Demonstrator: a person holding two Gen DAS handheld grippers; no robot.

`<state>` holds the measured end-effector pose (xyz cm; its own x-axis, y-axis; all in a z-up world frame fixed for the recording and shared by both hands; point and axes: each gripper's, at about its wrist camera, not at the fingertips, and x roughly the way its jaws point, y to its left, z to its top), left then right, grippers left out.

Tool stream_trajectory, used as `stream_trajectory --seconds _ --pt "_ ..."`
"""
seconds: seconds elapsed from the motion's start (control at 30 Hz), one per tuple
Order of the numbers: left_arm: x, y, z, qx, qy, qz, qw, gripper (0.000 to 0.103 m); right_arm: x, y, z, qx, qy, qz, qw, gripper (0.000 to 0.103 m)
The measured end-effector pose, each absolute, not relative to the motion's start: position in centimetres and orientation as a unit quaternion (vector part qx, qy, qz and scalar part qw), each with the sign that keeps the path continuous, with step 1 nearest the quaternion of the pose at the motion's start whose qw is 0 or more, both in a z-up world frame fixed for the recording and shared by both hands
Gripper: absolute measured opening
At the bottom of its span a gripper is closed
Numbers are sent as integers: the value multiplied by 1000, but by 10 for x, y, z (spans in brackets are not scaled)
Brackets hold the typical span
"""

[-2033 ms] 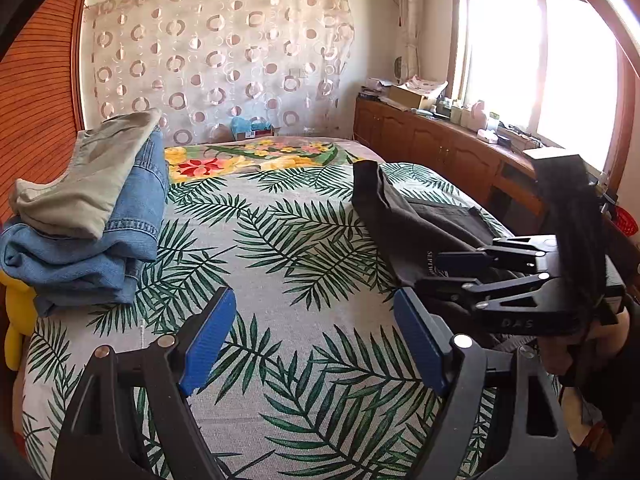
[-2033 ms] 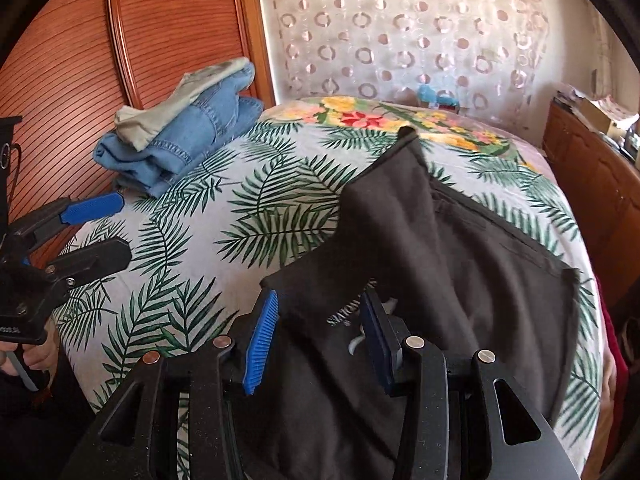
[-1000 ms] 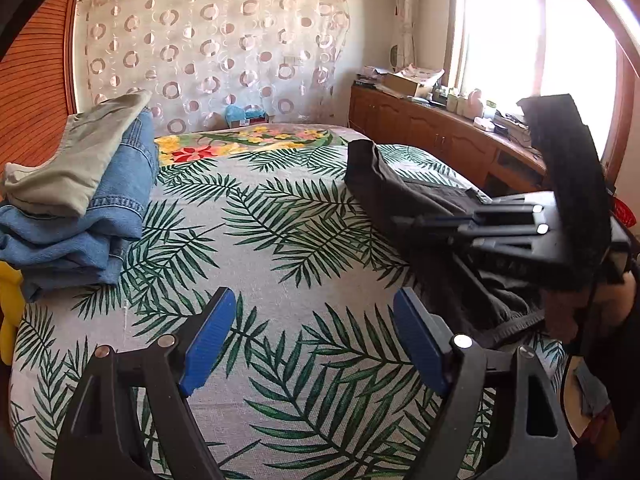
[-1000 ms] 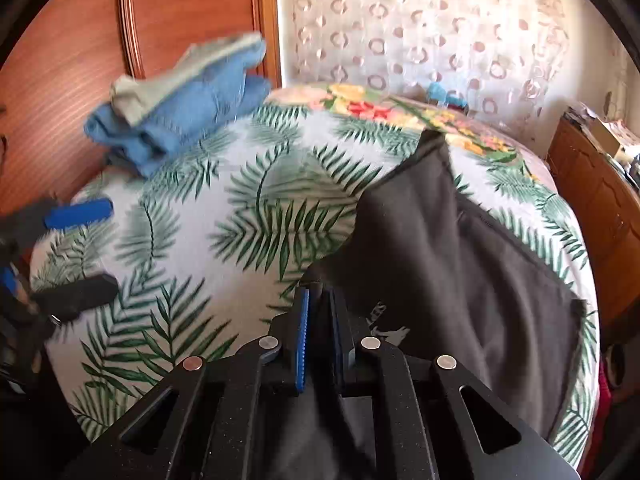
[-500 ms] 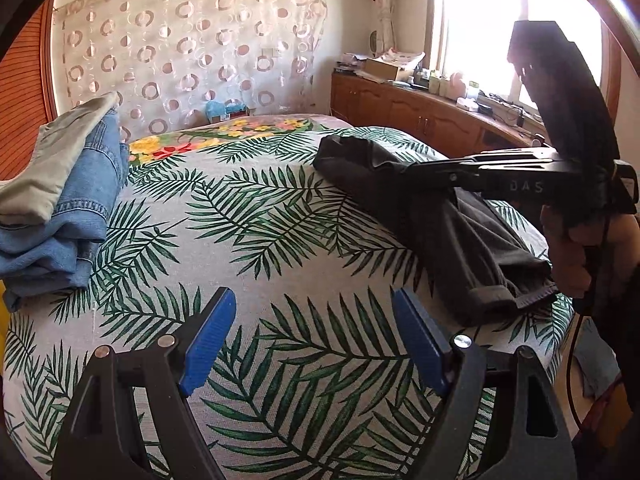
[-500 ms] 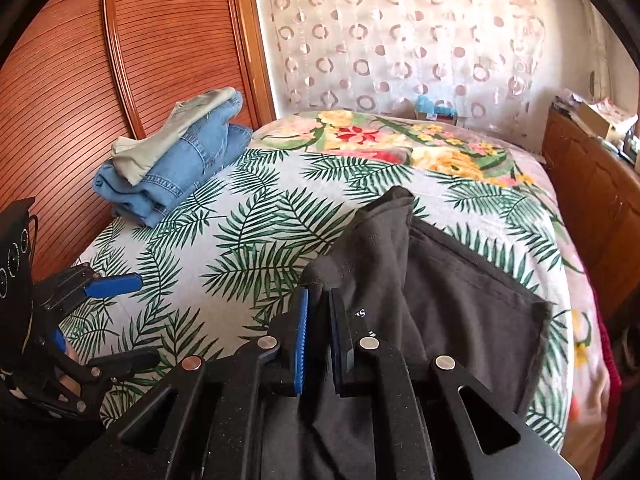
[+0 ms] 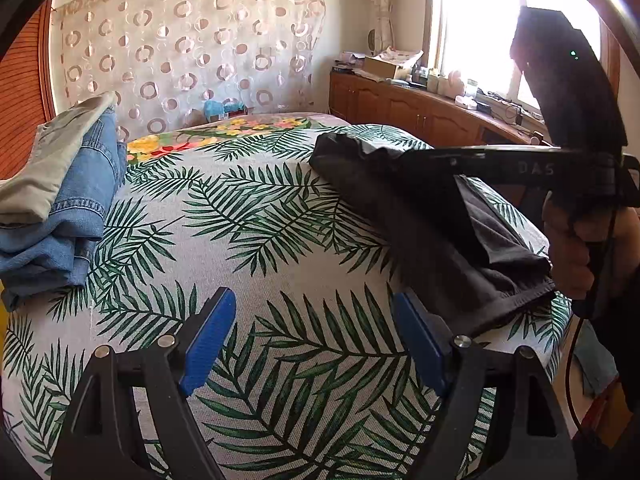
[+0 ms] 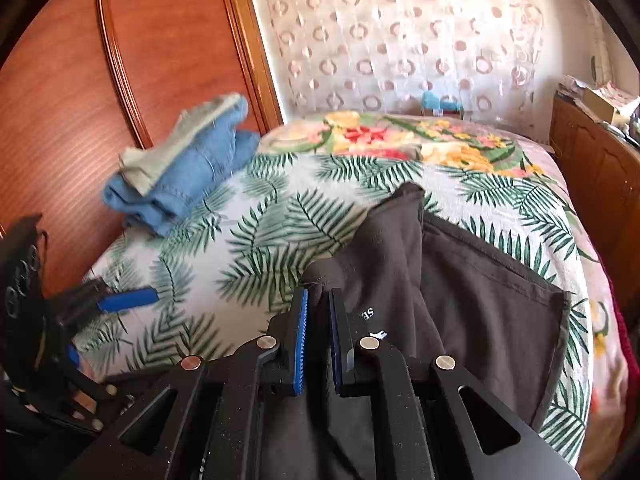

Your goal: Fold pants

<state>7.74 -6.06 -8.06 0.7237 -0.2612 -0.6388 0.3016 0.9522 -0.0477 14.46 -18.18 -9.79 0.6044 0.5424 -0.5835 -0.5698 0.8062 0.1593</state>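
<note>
Since a second ago, my right gripper [image 8: 318,336] has lifted the corner of the black pants [image 8: 472,304] a little off the bed, and the cloth near the pads is now bunching up into a ridge rather than lying flat. I am pinching that fold between the two blue pads [image 8: 301,340], which are sitting nearly together with only the thin fabric between them. In my left wrist view the same gripper is showing from the side, reaching across from the right with the dark cloth gathered at its tip, and my right hand [image 7: 576,248] is wrapping the handle below it.

My left gripper [image 7: 316,340] is hovering over the palm-leaf bedspread [image 7: 260,248] with its jaws standing wide apart and nothing between them; the fabric under it is bare sheet, well apart from the pants.

The pants are lying on the right half of the bed as I am looking at it, one end draping toward the near right edge and the far end pointing toward the floral pillow area [image 8: 400,136]. White lettering is showing on the cloth just beside my right pads.

A stack of folded jeans [image 7: 68,208] with a pale garment [image 7: 48,164] on top is resting at the far left of the bed, against the wooden headboard [image 8: 120,80].
</note>
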Motion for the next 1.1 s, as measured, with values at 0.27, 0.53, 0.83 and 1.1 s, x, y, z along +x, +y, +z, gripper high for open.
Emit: stream_trajectory --seconds 0.27,0.53,0.83,1.1 --pt "76 -64 -82 32 341 -156 927 82 136 -181 -93 -32 298 303 904 7" --pt "88 -77 -87 42 352 -175 919 82 150 -207 -87 -60 296 241 922 7" --pt "101 -92 -101 56 384 -194 901 82 183 -249 -102 -52 330 164 928 7" --pt "102 -94 -103 60 389 -193 899 82 216 -255 -110 -77 355 124 923 7"
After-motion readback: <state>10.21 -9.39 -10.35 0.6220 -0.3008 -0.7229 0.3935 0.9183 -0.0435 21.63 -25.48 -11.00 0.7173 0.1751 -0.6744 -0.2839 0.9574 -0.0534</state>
